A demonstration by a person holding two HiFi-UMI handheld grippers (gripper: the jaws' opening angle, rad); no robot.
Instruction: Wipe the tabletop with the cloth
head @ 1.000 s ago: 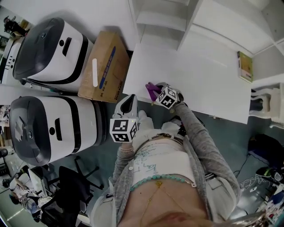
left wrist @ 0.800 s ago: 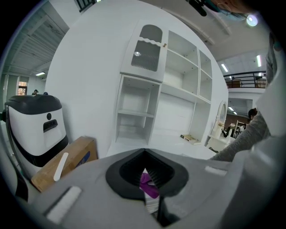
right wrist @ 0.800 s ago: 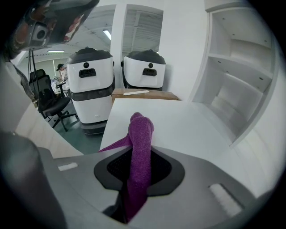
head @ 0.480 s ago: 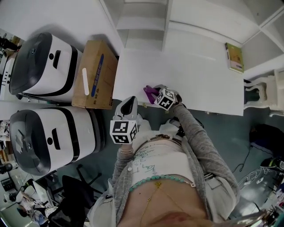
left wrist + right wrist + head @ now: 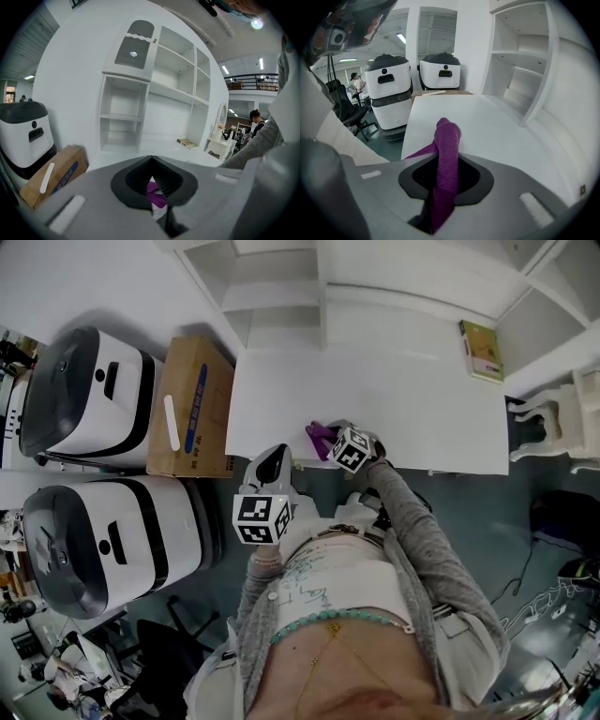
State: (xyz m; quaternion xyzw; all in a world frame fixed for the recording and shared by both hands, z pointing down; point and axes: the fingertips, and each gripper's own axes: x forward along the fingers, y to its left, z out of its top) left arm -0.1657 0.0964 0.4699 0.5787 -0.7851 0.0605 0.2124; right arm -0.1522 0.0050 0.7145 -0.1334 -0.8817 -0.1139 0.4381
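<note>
Left tongs (image 5: pixel 272 461): jaws together on nothing, held by the waist short of the table (image 5: pixel 403 399). They are likely parked, since wiping needs one tool. The purple glimpsed past their tips is only the cloth (image 5: pixel 317 436) ahead.
Right tongs (image 5: pixel 328 441): clamped on the cloth, arm reaching to the table's near edge. That looks a sensible place to begin a stroke.
Cloth: pinched part-way along, so one end stands up past the jaws and a tail trails toward the near-left corner. Whether it presses on the top yet, I cannot tell.
Table: its white top spreads away from the cloth — most of the wiping appears yet to do.
Box (image 5: pixel 192 409): on the floor just beside the table's left end, two white machines (image 5: pixel 89 390) past it, clear of any sweep.
Book (image 5: pixel 480 350): flat at the far right corner, well apart from the cloth — strokes there would need to skirt it.
Shelves (image 5: pixel 277 292): behind the table, bounding the reach.
</note>
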